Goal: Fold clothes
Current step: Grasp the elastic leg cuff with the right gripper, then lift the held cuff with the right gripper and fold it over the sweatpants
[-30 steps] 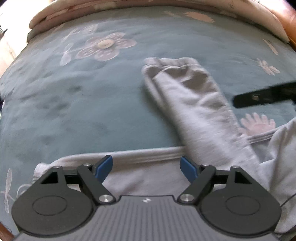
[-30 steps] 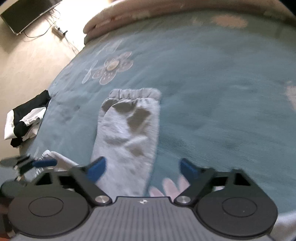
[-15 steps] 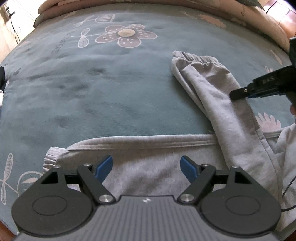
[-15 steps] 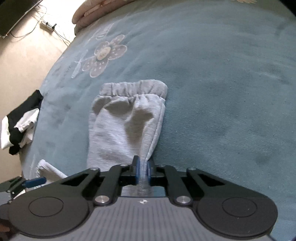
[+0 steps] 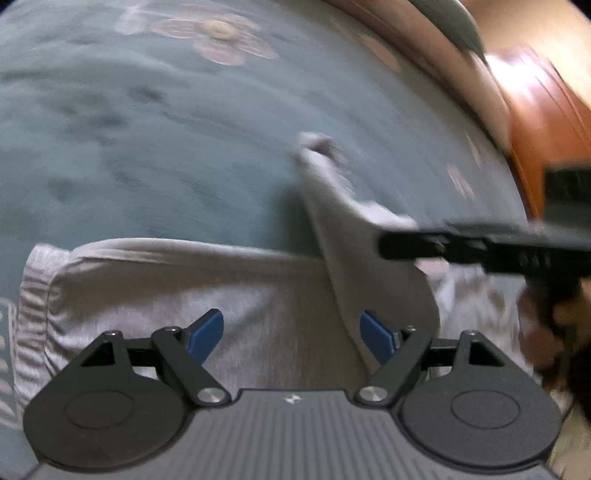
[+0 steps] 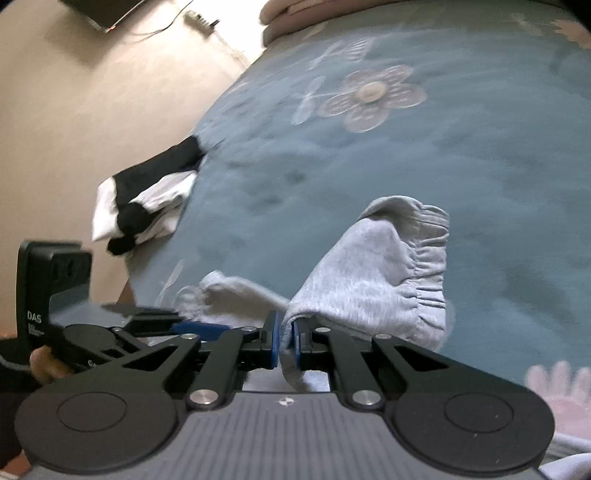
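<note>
Grey sweatpants (image 5: 184, 288) lie on a teal flowered bedspread (image 5: 147, 129). My right gripper (image 6: 284, 339) is shut on a fold of one pant leg (image 6: 369, 273), which hangs lifted off the bed with its elastic cuff (image 6: 428, 258) drooping beyond the fingers. In the left wrist view that leg (image 5: 343, 229) rises as a taut strip towards the right gripper (image 5: 406, 245). My left gripper (image 5: 291, 330) stands open just above the other leg, with nothing between its blue pads (image 5: 207, 332). That leg's cuff (image 5: 37, 288) lies at the left.
A black-and-white garment (image 6: 147, 195) lies at the bed's left edge, with bare floor (image 6: 92, 110) beyond it. A pink quilt edge (image 6: 295, 14) lines the far side. Wooden furniture (image 5: 535, 110) stands past the bed on the right.
The right gripper shut on the pant leg and lifted it, swinging it towards the other leg. The left gripper stayed open and turned to the right over the lower leg.
</note>
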`<move>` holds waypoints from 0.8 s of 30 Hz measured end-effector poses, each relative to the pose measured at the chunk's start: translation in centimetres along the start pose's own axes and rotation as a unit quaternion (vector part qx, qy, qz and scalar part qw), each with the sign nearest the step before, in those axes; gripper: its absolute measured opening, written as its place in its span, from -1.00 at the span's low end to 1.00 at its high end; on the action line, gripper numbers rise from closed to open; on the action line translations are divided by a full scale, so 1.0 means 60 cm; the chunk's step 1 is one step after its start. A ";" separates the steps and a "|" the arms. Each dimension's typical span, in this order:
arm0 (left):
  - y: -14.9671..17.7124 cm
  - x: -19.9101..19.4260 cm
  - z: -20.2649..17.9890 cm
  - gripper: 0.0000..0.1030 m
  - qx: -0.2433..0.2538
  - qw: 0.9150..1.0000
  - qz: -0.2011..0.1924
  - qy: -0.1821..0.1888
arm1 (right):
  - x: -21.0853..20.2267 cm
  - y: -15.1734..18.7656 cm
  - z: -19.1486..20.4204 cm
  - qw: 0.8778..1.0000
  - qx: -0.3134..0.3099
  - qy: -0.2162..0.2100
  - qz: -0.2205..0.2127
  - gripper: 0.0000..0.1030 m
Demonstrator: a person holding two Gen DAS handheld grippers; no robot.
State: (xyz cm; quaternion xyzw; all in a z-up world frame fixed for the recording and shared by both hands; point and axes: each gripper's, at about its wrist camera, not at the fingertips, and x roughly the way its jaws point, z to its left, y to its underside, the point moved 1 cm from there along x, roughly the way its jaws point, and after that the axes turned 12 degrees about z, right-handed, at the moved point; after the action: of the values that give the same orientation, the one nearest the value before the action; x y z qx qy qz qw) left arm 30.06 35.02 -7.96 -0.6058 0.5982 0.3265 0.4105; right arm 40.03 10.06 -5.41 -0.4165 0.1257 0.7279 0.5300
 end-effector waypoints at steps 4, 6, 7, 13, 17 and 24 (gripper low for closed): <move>0.018 0.003 -0.004 0.57 0.054 0.998 0.037 -0.027 | 0.017 0.003 0.038 1.000 -0.016 -0.010 0.006 -0.82; 0.026 0.001 0.004 0.57 0.056 0.997 0.044 -0.027 | 0.024 0.003 0.052 1.000 -0.016 -0.021 0.005 -0.82; 0.031 -0.001 0.010 0.57 0.051 0.997 0.047 -0.026 | 0.029 0.002 0.060 1.000 -0.016 -0.026 0.006 -0.82; 0.056 0.001 0.035 0.57 0.037 0.997 0.065 -0.023 | 0.082 0.002 0.102 0.998 -0.017 -0.049 0.023 -0.78; 0.069 0.014 0.037 0.57 0.057 0.994 0.081 -0.033 | 0.130 0.006 0.130 0.997 -0.028 -0.049 0.051 -0.74; 0.099 0.036 0.036 0.57 0.080 0.990 0.108 -0.043 | 0.183 0.021 0.158 0.992 -0.043 -0.068 0.096 -0.52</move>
State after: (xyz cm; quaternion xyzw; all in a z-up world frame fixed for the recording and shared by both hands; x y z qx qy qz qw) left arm 24.55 36.29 -11.47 -0.4880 0.6661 0.3463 0.4452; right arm 33.43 22.75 -7.98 -0.3744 0.0968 0.8069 0.4466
